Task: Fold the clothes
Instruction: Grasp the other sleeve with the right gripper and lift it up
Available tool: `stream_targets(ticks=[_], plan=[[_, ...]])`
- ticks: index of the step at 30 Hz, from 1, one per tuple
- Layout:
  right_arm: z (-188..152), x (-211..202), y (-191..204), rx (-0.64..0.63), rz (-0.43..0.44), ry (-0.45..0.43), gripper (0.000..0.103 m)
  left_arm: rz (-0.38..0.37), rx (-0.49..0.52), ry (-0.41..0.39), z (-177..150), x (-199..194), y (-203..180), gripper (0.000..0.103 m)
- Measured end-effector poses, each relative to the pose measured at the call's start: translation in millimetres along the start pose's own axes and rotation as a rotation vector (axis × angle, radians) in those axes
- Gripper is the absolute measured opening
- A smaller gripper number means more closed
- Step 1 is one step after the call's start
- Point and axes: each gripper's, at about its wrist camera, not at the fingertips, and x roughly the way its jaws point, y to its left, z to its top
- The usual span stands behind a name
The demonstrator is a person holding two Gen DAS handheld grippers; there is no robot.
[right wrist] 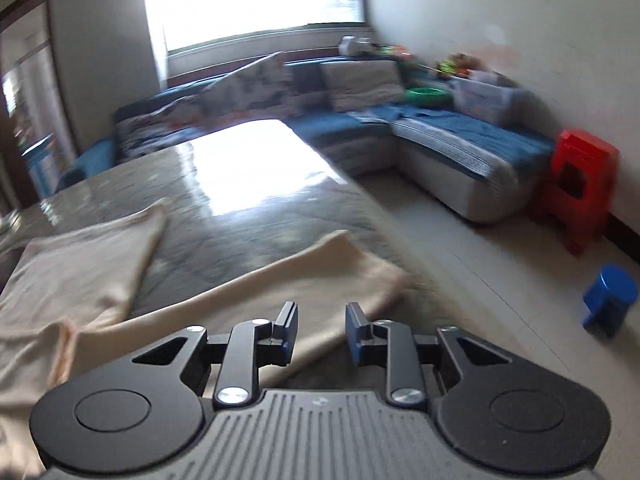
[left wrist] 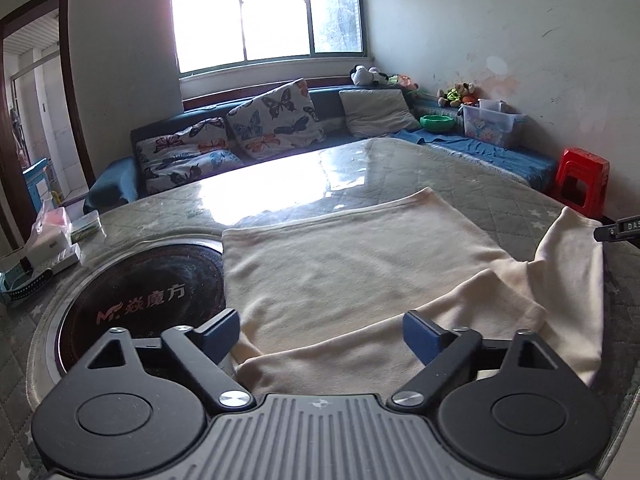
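Note:
A cream garment [left wrist: 352, 264] lies spread on the quilted, glossy table [left wrist: 480, 192], its near part folded over and a sleeve sticking out to the right. My left gripper [left wrist: 320, 324] hovers over its near edge, wide open, with the cloth below the blue pads and not pinched. In the blurred right wrist view the same garment [right wrist: 96, 268] lies to the left and its sleeve [right wrist: 288, 284] runs across ahead of my right gripper [right wrist: 322, 314]. That gripper's jaws stand a little apart with nothing between them.
A round black hob [left wrist: 140, 292] is set into the table left of the garment. Boxes and bags [left wrist: 48, 240] sit at the far left. A sofa with cushions [left wrist: 276, 120], a red stool [left wrist: 582, 184] and a blue stool [right wrist: 610, 300] stand beyond the table's right edge.

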Motion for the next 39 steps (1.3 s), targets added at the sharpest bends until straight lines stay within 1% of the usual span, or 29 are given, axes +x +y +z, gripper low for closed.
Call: stream_targets(ticks=[1, 3, 5, 6, 10, 11, 13, 16, 19, 22, 26, 28, 32, 34, 36, 39], plan=[[0.7, 3.3, -8.4, 0.028, -0.016, -0.003, 0.028, -0.001, 0.0, -0.004, 0.3, -1.0, -1.2, 0.098], [3.0, 12.1, -23.5, 0.094, -0.015, -0.007, 0.029, -0.009, -0.004, -0.006, 1.0, -2.2, -2.2, 0.103], [4.5, 17.6, -29.9, 0.129, -0.013, -0.012, 0.03, -0.003, -0.006, -0.006, 0.8, -2.9, -3.7, 0.103], [4.9, 20.8, -32.4, 0.143, -0.02, -0.016, 0.033, 0.001, -0.006, -0.005, 0.7, -3.1, -4.4, 0.103], [3.4, 24.9, -34.6, 0.16, -0.027, -0.035, 0.033, 0.001, -0.005, 0.004, -0.7, -3.2, -6.9, 0.103], [3.0, 25.3, -34.4, 0.16, -0.026, -0.037, 0.03, 0.002, -0.004, 0.008, -1.0, -2.9, -7.5, 0.103], [1.8, 21.2, -28.6, 0.147, -0.019, -0.032, 0.01, 0.003, -0.001, 0.016, -1.7, -2.2, -8.7, 0.103], [3.5, 13.5, -25.4, 0.141, -0.004, -0.043, 0.005, -0.004, -0.005, 0.023, -3.7, -2.8, -8.4, 0.103], [10.6, -2.8, -16.7, 0.103, 0.028, -0.075, 0.005, -0.013, -0.004, 0.034, -6.9, -2.6, -8.2, 0.103], [18.9, -22.2, -3.8, 0.064, 0.083, -0.108, 0.004, -0.02, -0.005, 0.042, -9.3, -2.7, -8.2, 0.103], [33.3, -49.6, 19.6, 0.041, 0.207, -0.142, 0.004, -0.029, -0.008, 0.043, -12.6, -5.1, -6.1, 0.103], [42.5, -66.9, 41.7, 0.006, 0.292, -0.163, 0.004, -0.027, -0.015, 0.043, -15.1, -7.7, -2.5, 0.103], [54.3, -87.8, 82.1, -0.052, 0.426, -0.185, 0.004, -0.019, -0.041, 0.033, -21.0, -15.4, 8.7, 0.103], [57.5, -91.9, 99.7, -0.075, 0.474, -0.183, 0.004, -0.007, -0.054, 0.024, -24.3, -20.5, 15.6, 0.103], [59.2, -96.3, 128.9, -0.125, 0.534, -0.18, 0.004, 0.002, -0.071, 0.017, -28.0, -25.3, 22.9, 0.103], [54.4, -96.1, 165.4, -0.178, 0.6, -0.158, 0.004, 0.014, -0.095, 0.01, -33.7, -32.7, 34.8, 0.103]])
